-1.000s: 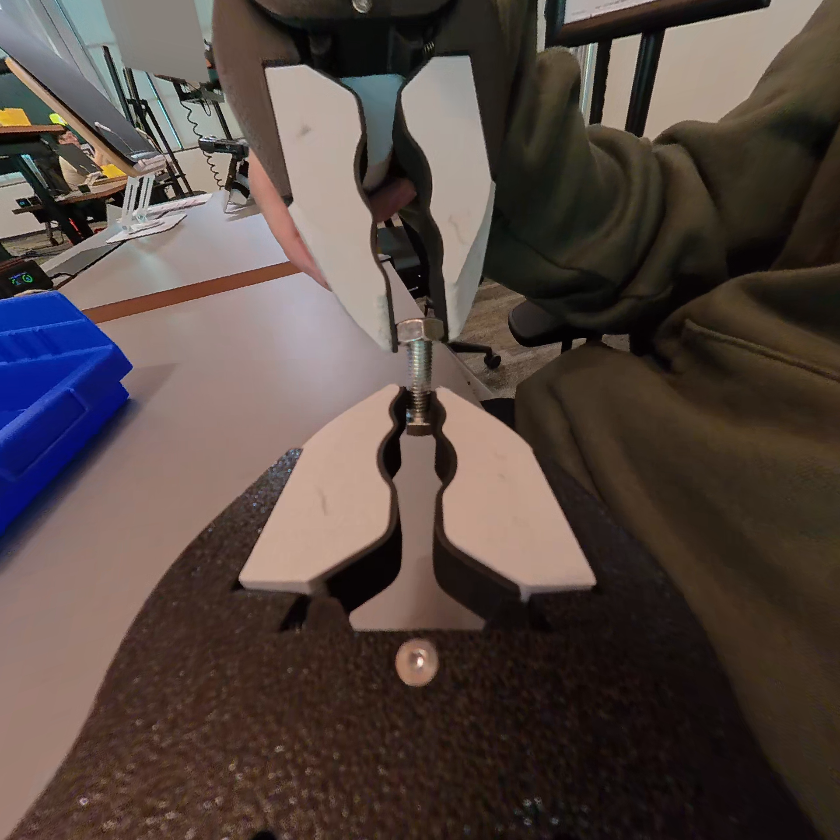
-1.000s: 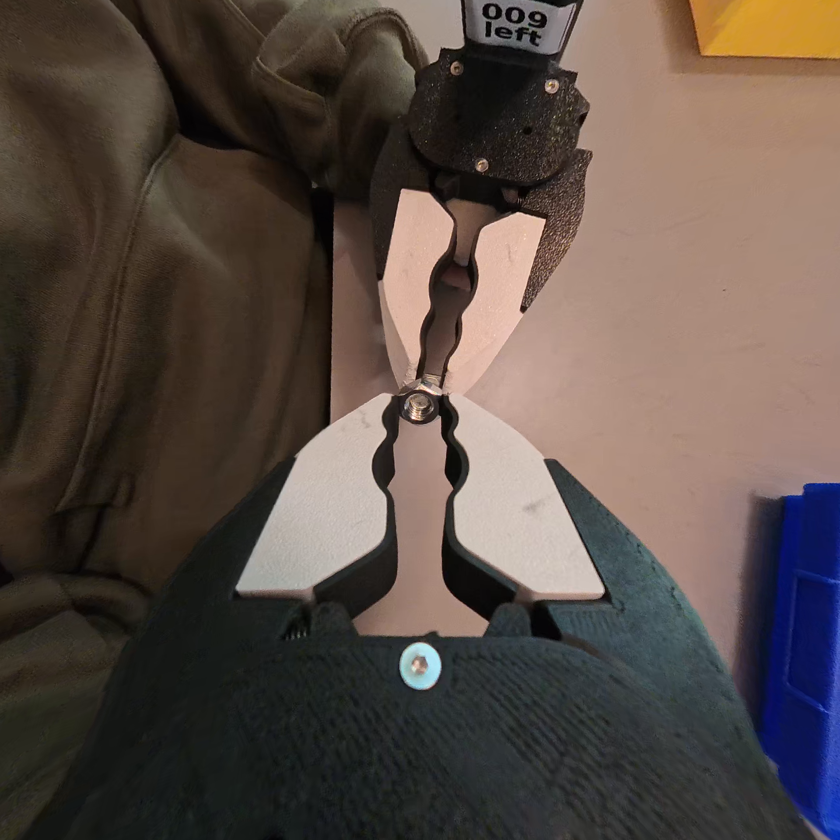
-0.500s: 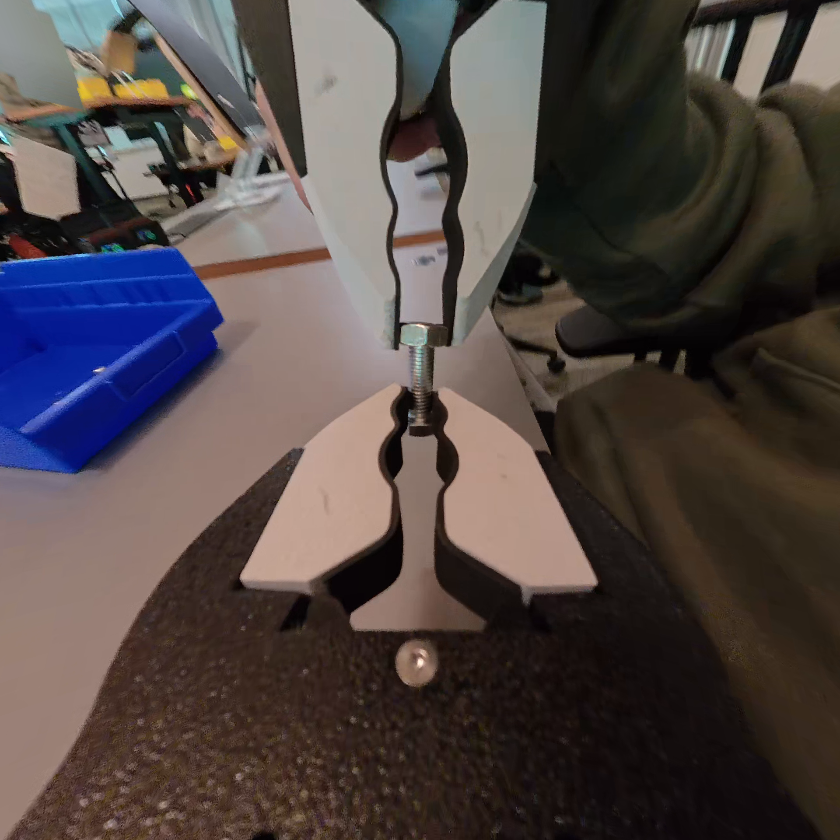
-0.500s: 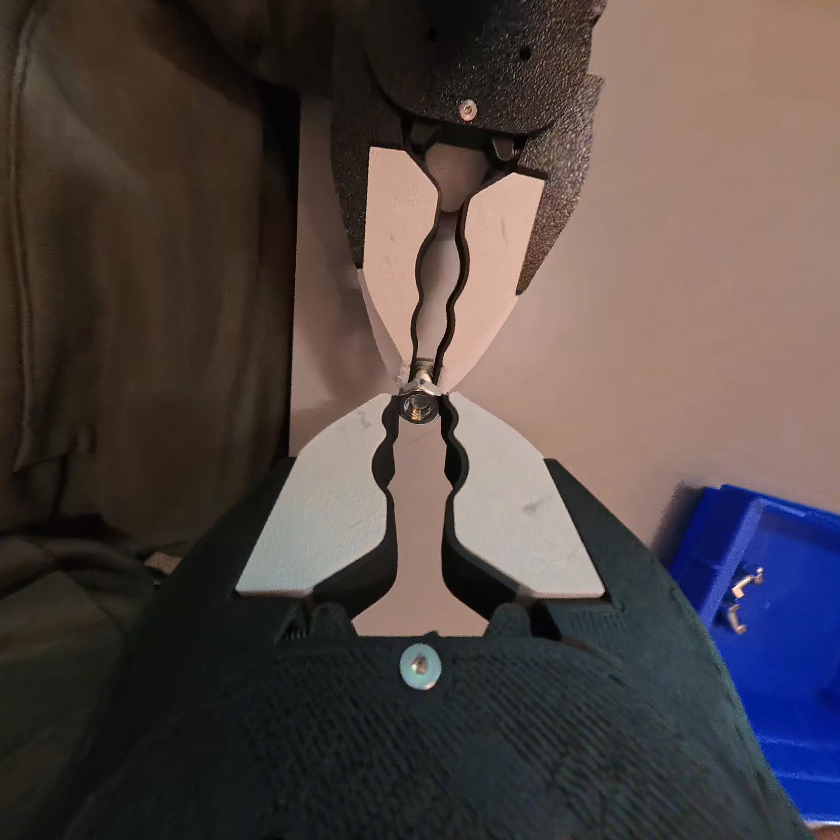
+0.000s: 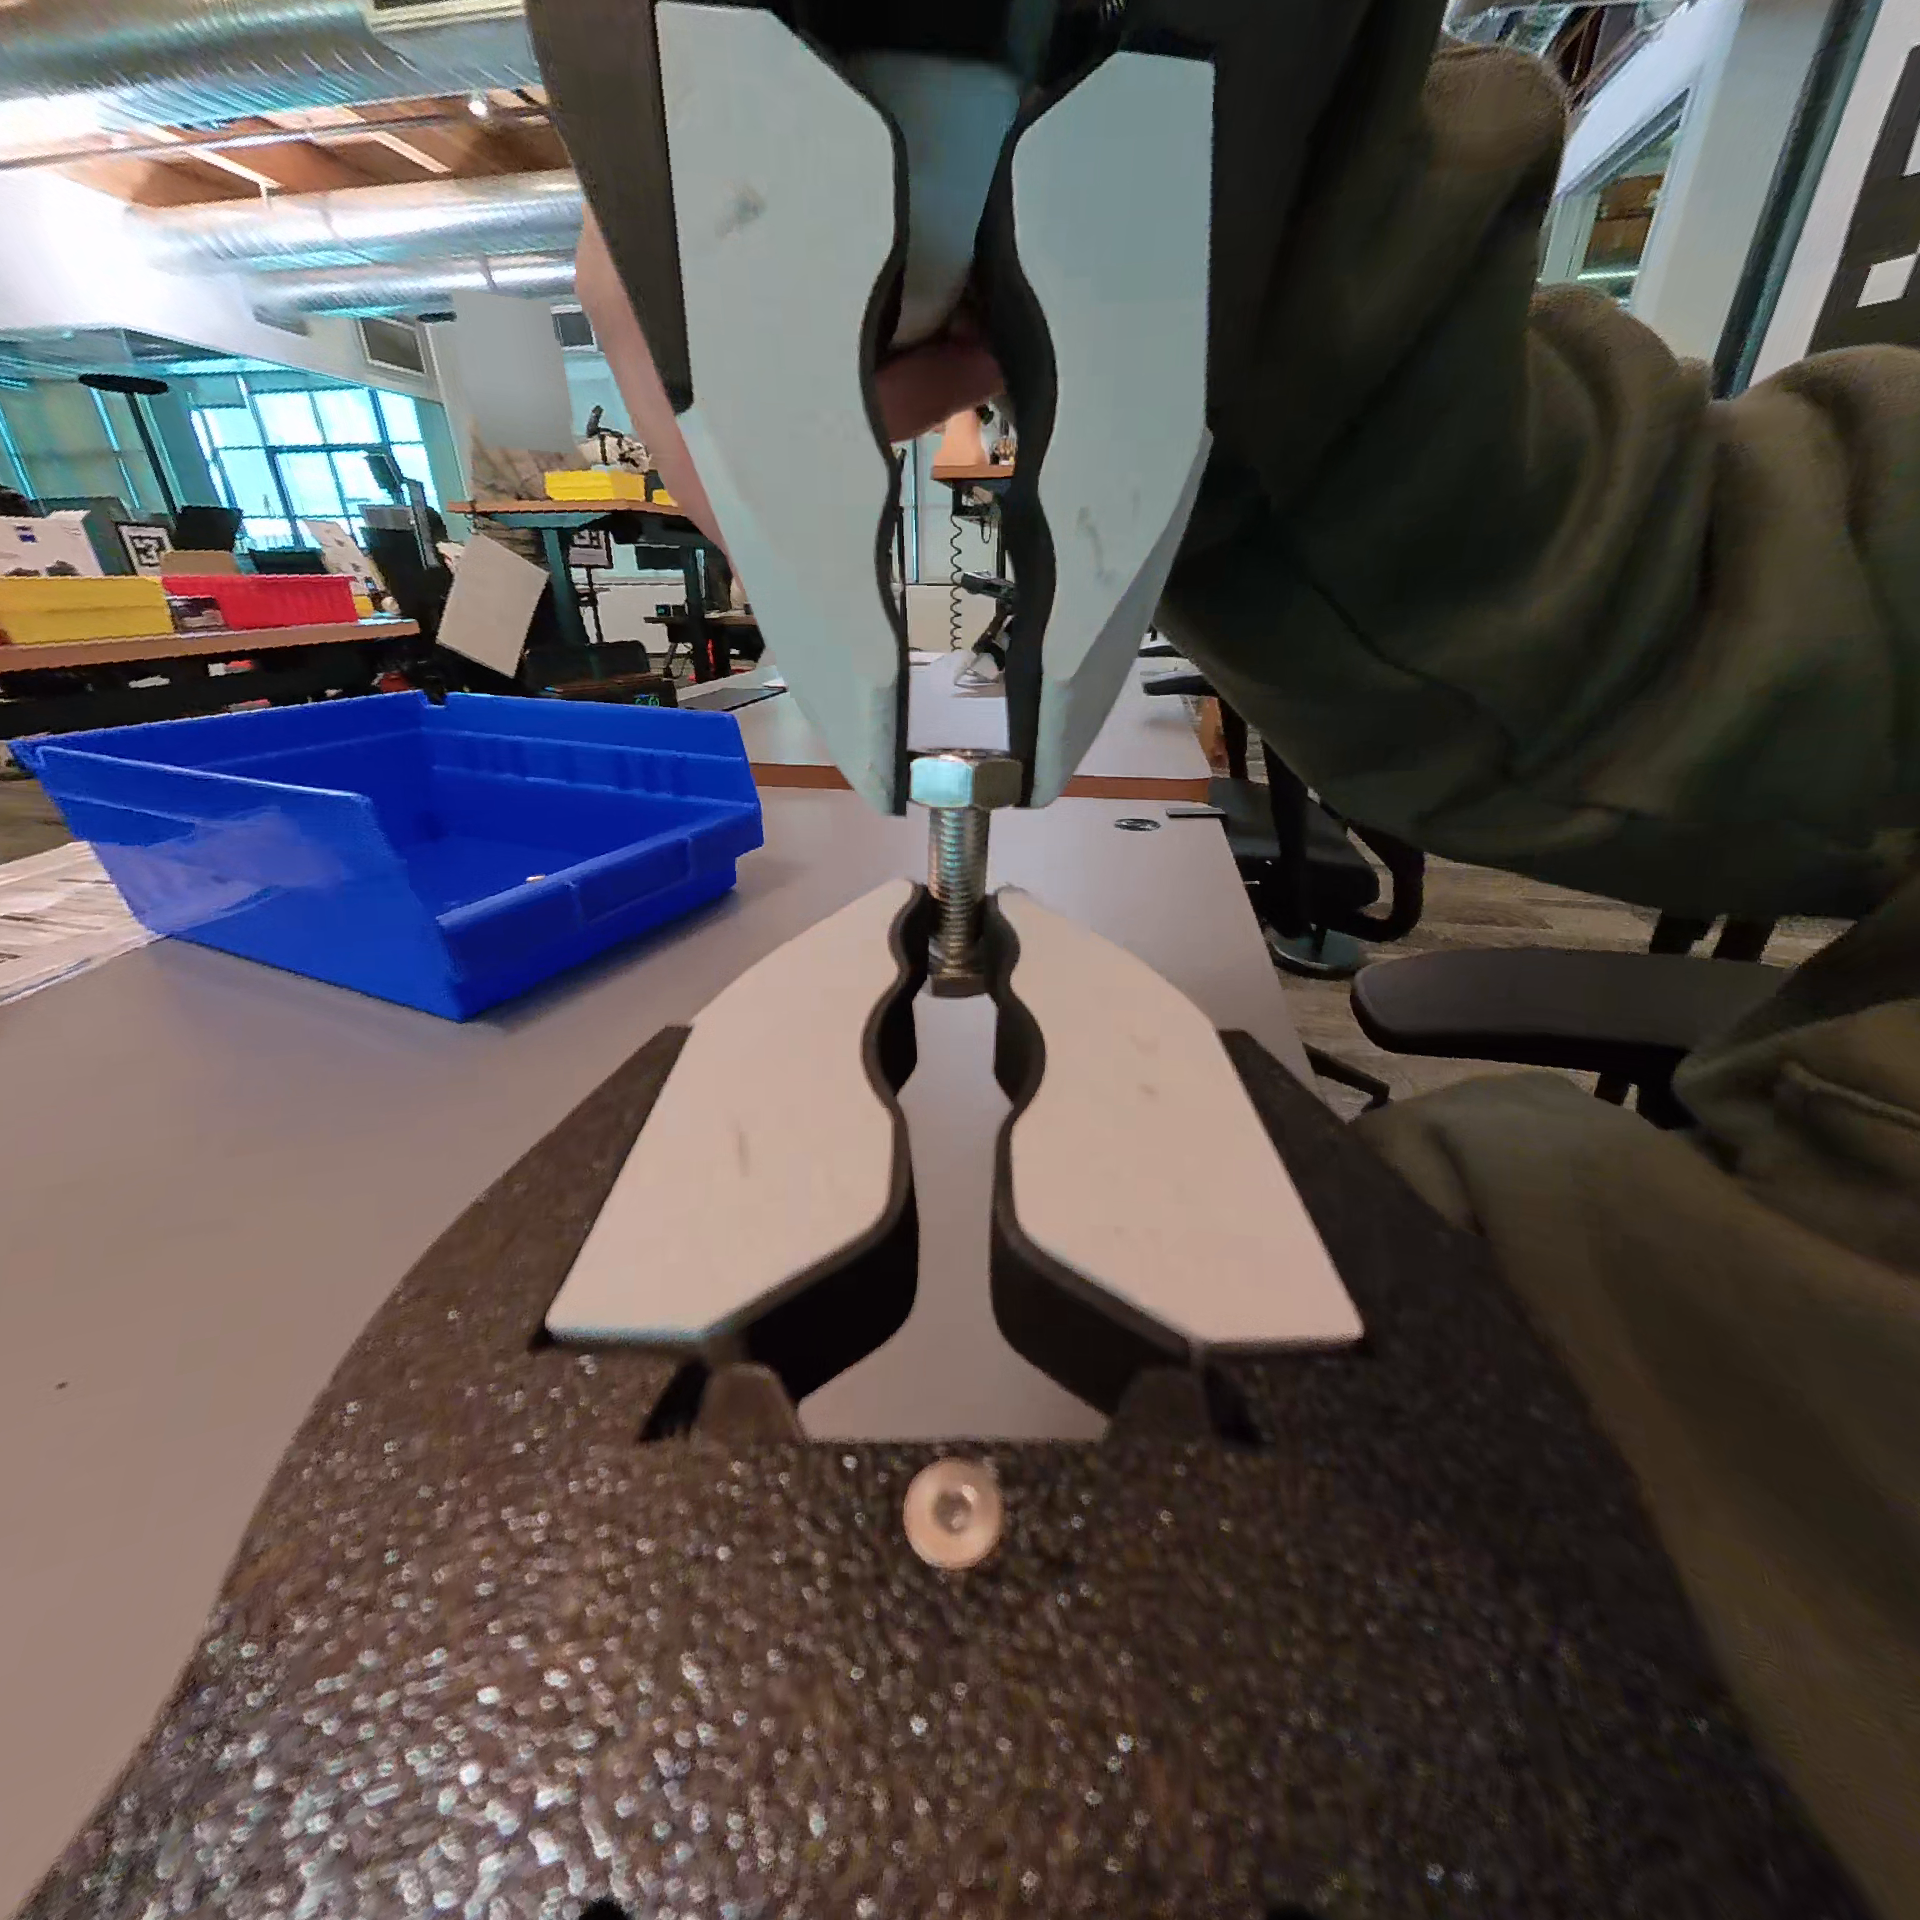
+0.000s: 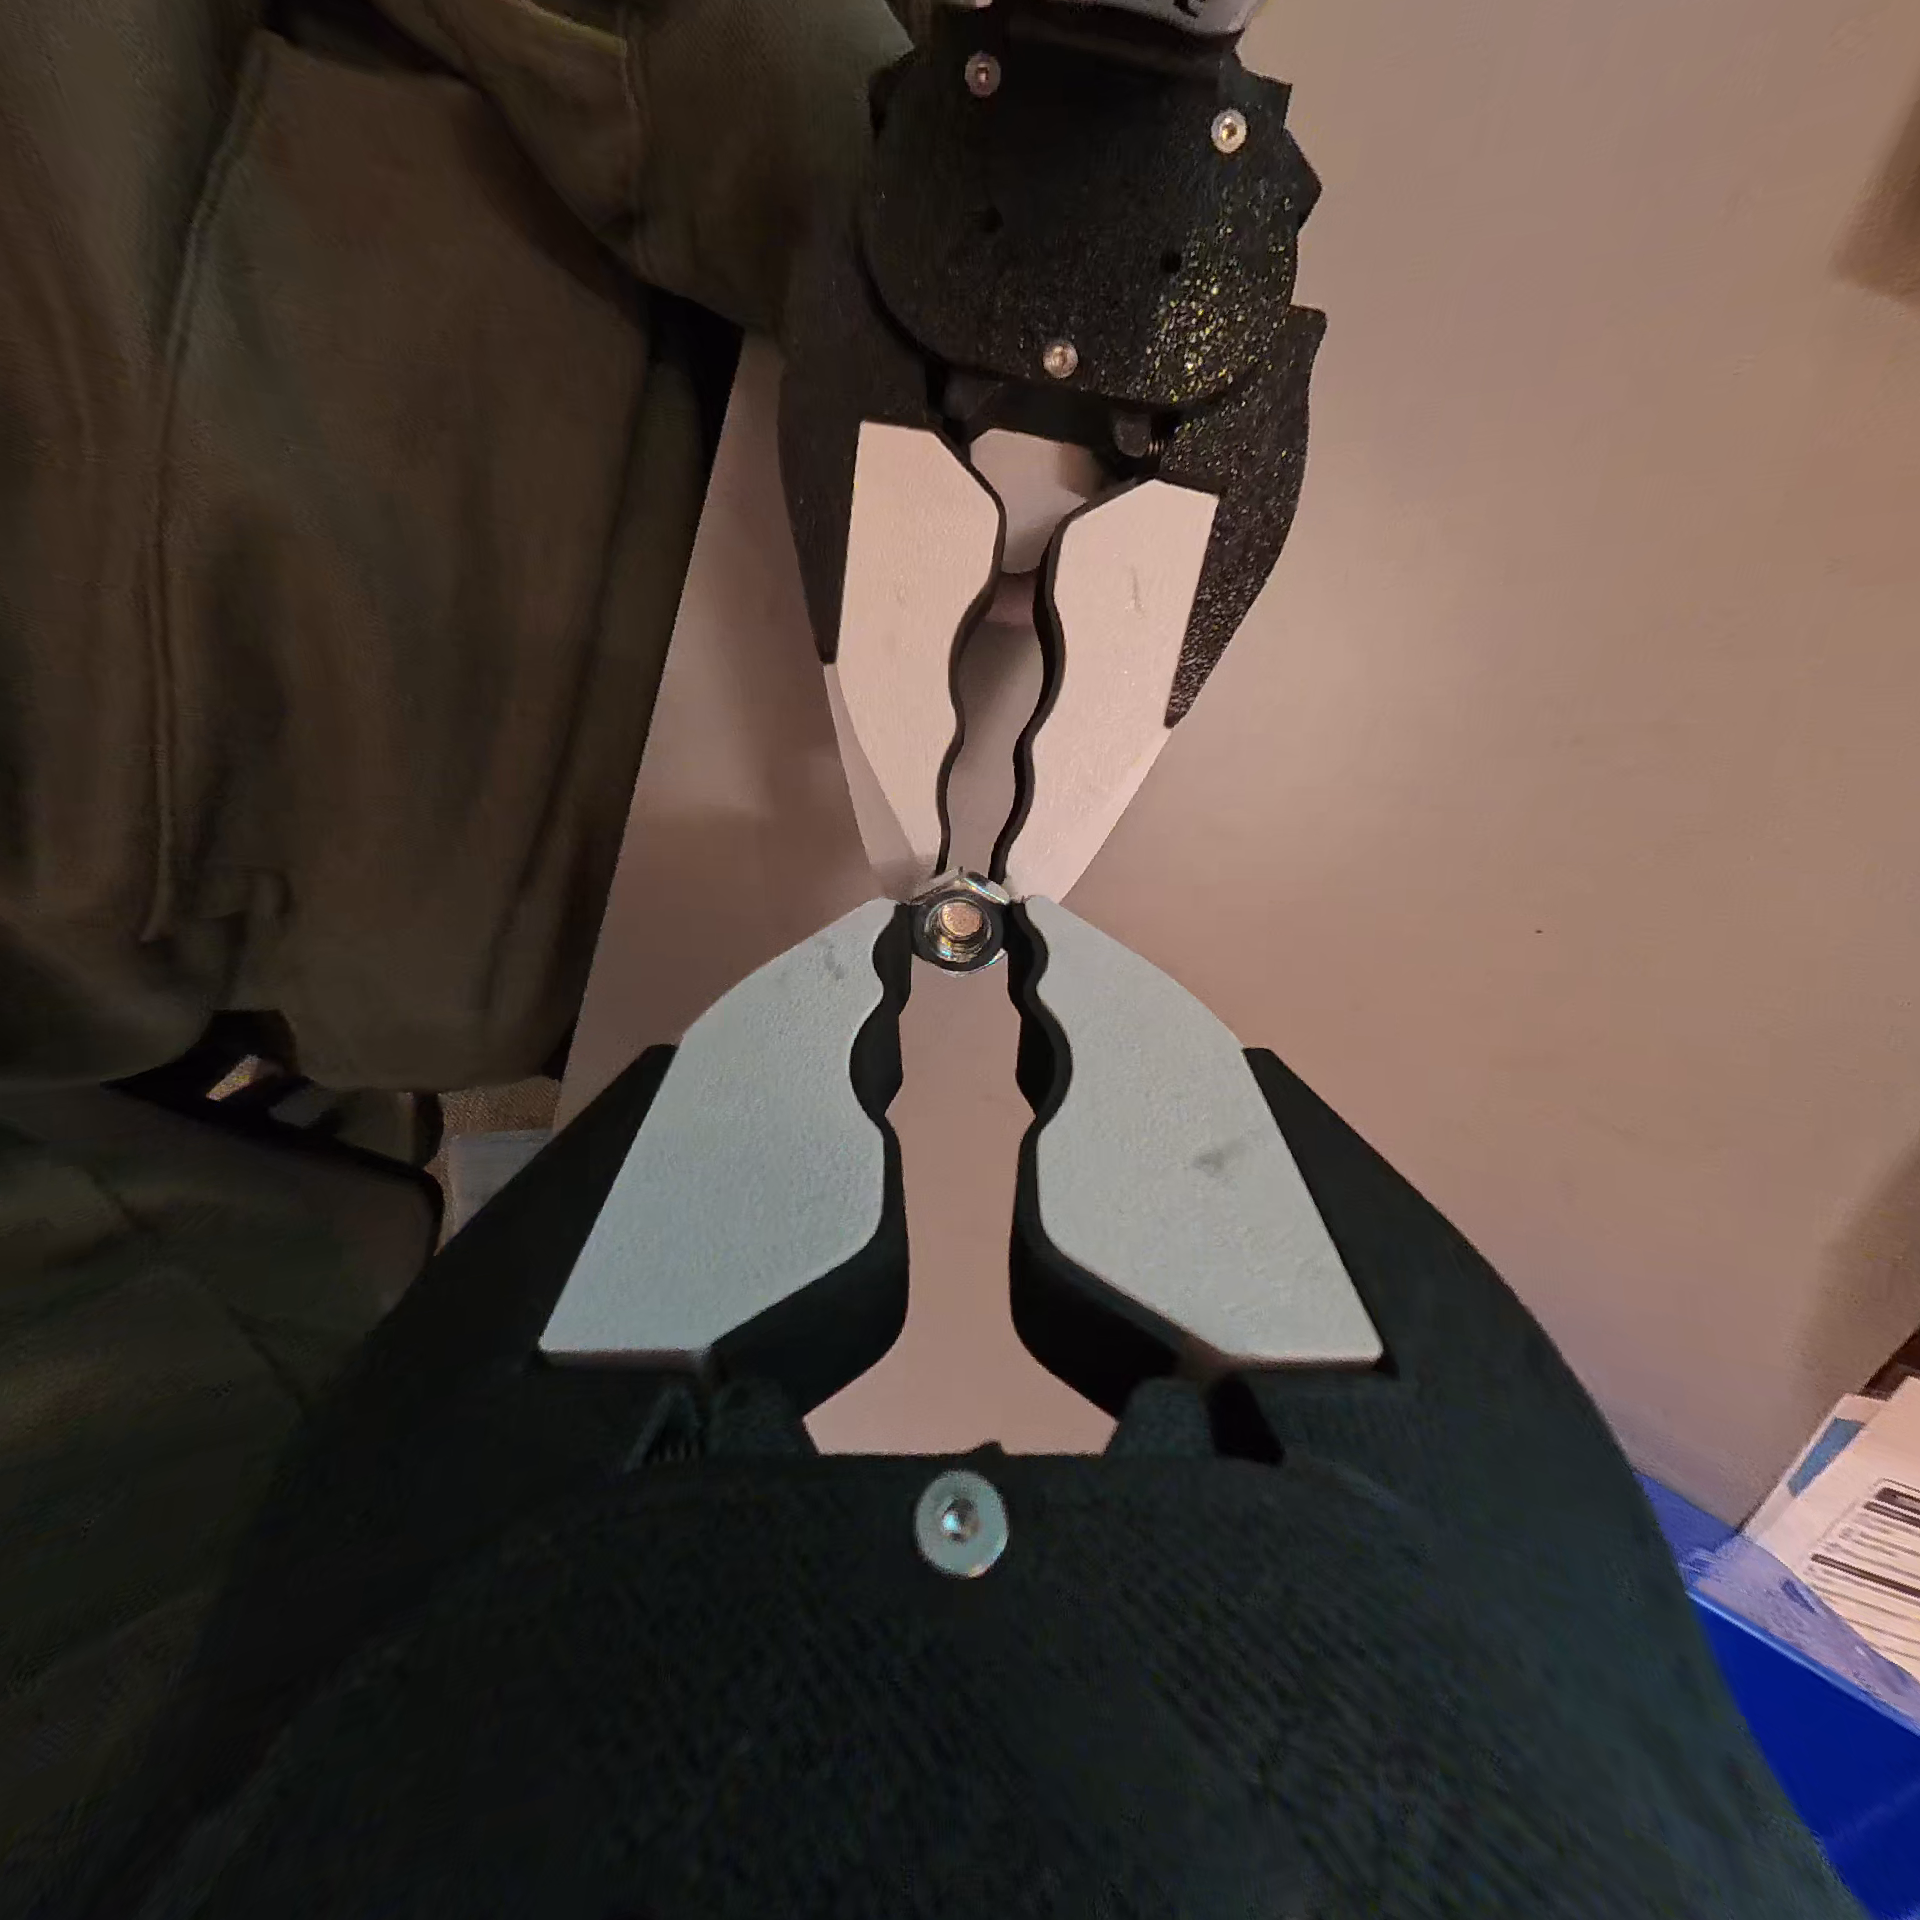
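A silver hex bolt [image 5: 956, 883] stands upright between the two grippers, above the grey table [image 5: 260, 1143]. My left gripper [image 5: 958, 940] is shut on a nut [image 5: 961, 977] at the bolt's lower end. My right gripper [image 5: 961, 795] comes down from above and is shut on the hex head [image 5: 961, 781]. In the right wrist view I look along the bolt. The right gripper [image 6: 961, 930] grips the hex head [image 6: 961, 923], and the left gripper [image 6: 971, 878] meets it tip to tip from the top. The thread is hidden there.
A blue bin [image 5: 416, 831] sits on the table to the left; its corner shows in the right wrist view [image 6: 1818, 1683], beside papers [image 6: 1860, 1507]. A person's olive sleeve [image 5: 1455, 520] and a black chair [image 5: 1558, 997] fill the right. Other desks stand behind. My two grippers' fingertips are within a few centimetres of each other.
Both grippers keep their hold on the bolt. The pair has swung round: the left wrist view now looks more toward the room, and the blue bin has moved toward the middle.
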Tool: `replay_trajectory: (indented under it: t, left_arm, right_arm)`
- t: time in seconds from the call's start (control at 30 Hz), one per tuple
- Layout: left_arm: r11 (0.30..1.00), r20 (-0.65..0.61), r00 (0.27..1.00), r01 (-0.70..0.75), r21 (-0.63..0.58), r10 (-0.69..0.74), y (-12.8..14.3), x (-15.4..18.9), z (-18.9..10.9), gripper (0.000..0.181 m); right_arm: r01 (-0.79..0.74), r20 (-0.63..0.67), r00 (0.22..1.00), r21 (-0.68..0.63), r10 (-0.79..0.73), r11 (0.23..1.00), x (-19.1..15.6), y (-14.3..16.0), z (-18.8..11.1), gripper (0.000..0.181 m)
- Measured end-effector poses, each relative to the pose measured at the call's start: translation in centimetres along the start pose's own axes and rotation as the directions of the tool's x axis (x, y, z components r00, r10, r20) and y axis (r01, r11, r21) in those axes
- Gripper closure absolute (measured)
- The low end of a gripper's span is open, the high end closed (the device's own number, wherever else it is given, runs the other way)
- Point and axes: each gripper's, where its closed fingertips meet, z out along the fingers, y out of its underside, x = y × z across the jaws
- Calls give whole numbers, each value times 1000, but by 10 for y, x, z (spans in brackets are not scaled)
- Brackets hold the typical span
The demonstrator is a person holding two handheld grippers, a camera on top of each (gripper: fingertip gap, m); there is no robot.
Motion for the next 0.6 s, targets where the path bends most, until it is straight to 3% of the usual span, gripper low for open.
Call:
replay_trajectory:
  t: [0.2,0.43,0.6]
  left_arm:
    - [997,19,1000,-15,-72,17,7,-3,1,172]
    - [976,58,996,-47,-212,61,20,-6,5,172]
    - [976,69,995,-62,-208,77,21,-8,4,172]
  right_arm:
    - [10,-5,1000,-59,-11,998,2,5,4,164]
    - [24,4,1000,-234,-23,972,0,18,11,164]
    - [8,27,1000,-277,-1,961,1,20,13,164]
